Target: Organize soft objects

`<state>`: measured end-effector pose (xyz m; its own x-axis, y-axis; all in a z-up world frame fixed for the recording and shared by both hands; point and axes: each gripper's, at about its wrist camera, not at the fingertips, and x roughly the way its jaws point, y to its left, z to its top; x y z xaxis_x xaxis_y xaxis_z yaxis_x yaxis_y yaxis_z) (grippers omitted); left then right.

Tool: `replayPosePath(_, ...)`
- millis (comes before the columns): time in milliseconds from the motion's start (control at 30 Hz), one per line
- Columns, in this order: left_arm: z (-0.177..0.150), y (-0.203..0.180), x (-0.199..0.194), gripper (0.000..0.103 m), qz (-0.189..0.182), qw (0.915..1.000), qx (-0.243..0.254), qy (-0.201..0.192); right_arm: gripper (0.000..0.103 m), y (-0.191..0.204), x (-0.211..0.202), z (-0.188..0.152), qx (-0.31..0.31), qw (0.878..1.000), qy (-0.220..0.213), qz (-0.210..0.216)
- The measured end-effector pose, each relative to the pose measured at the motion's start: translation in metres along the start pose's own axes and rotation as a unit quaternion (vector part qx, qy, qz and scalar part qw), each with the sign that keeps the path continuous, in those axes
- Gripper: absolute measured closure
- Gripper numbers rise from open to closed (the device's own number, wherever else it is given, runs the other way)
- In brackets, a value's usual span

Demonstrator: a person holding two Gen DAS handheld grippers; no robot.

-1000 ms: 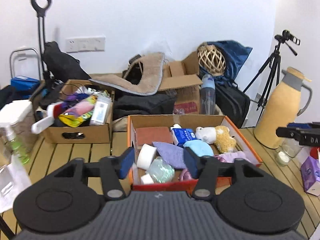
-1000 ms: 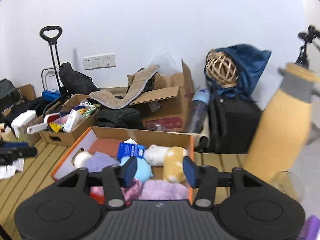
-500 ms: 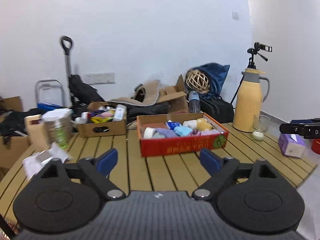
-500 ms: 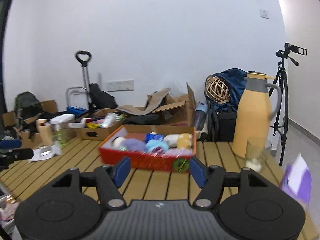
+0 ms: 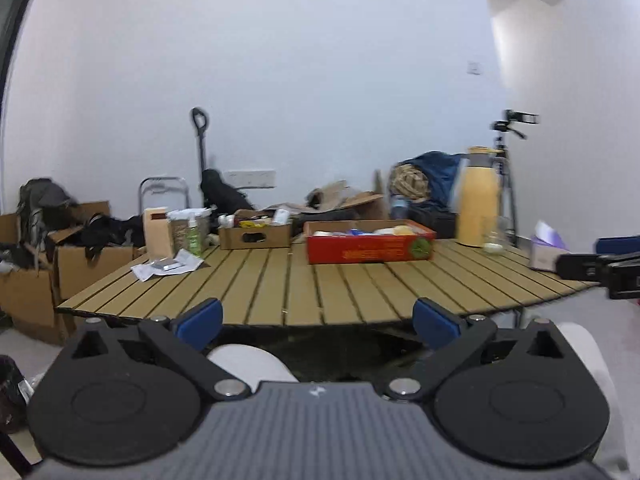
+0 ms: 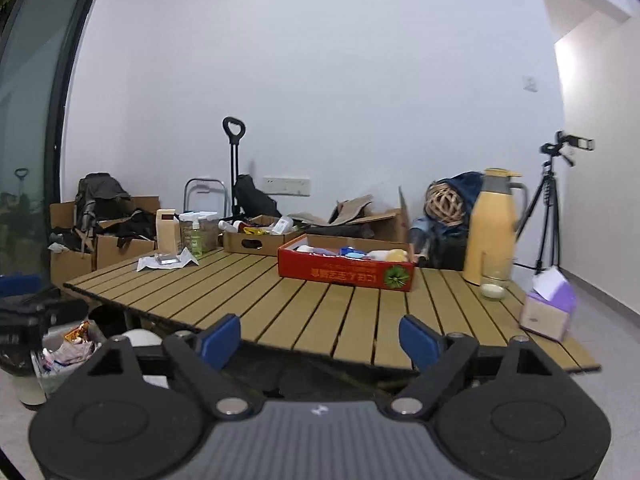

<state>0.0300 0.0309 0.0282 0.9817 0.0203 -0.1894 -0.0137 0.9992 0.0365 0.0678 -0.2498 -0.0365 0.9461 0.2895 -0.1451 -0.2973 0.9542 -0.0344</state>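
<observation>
A red cardboard box (image 5: 370,246) holding several soft objects stands near the back of the slatted wooden table (image 5: 320,284); it also shows in the right wrist view (image 6: 346,270). My left gripper (image 5: 318,320) is wide open and empty, held off the table's front edge, far from the box. My right gripper (image 6: 320,338) is also wide open and empty, off the front edge. The right gripper's body shows at the right edge of the left wrist view (image 5: 600,266).
A brown box of bottles (image 5: 256,234), a carton (image 5: 158,232) and papers (image 5: 166,266) sit at the table's left back. A yellow thermos (image 6: 490,226), a glass (image 6: 494,280) and a purple tissue box (image 6: 548,308) stand at the right. A bin (image 6: 60,344) is on the floor left.
Both grippers pulled far back from over the red box to beyond the table's front edge, and both opened wider. The box's contents stayed in place.
</observation>
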Motion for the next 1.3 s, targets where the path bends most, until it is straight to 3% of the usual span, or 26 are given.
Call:
replayPosePath(233, -0.010, -0.010, -0.047, 0.000, -0.012, 0.9997, -0.005, -0.020, 0.012, 0.015, -0.041, -0.036, 0.035, 0.998, 0.046, 0.023)
replayPosePath(300, -0.012, -0.009, -0.051, 0.000, -0.012, 0.9998, -0.010, -0.015, 0.002, 0.019, -0.045, -0.037, 0.026, 0.998, 0.052, 0.016)
replayPosePath(700, -0.012, -0.009, -0.066, 0.000, -0.017, 0.9995, -0.011, -0.022, 0.001, 0.021, -0.068, -0.033, 0.019, 1.000, 0.022, 0.001)
replayPosePath(1300, -0.013, -0.010, -0.067, 0.000, -0.022, 0.9994, -0.007, -0.025, 0.000, 0.018, -0.066, -0.030, 0.020, 1.000, 0.016, 0.006)
